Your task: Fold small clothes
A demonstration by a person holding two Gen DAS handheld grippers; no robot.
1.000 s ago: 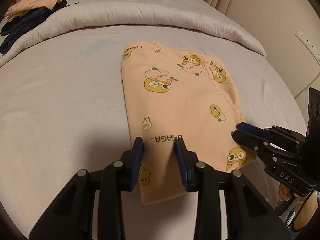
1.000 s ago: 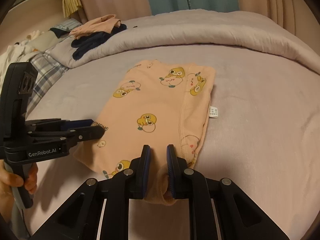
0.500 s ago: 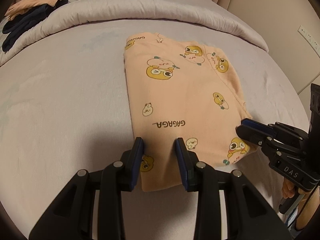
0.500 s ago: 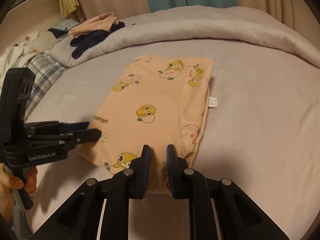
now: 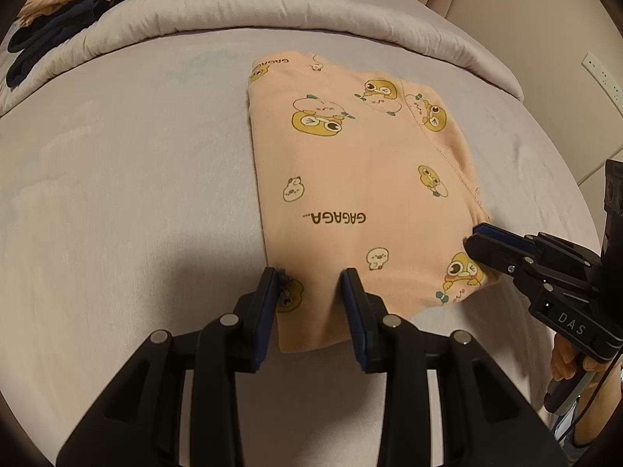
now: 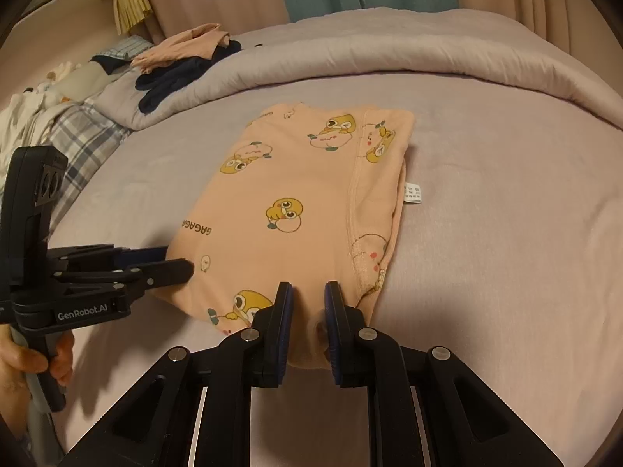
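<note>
A small peach garment point(image 5: 362, 179) with yellow cartoon ducks and "GAGAGA" print lies folded flat on the lilac bed; it also shows in the right wrist view point(image 6: 307, 210). My left gripper point(image 5: 311, 276) is open, its jaws straddling the garment's near left corner. My right gripper point(image 6: 308, 290) is open with a narrower gap, its jaws either side of the garment's near right corner. Each gripper shows from the side in the other's view: the right gripper point(image 5: 477, 243) and the left gripper point(image 6: 183, 262).
A rolled lilac duvet point(image 5: 272, 11) runs across the back of the bed. A pile of peach and navy clothes point(image 6: 187, 58) sits on it at back left. Plaid and white laundry point(image 6: 66, 132) lies at the far left. A white care label point(image 6: 412, 192) sticks out of the garment's right edge.
Both grippers have drawn back toward the near edge of the garment. The garment now lies flatter, with more of it showing ahead of the jaws.
</note>
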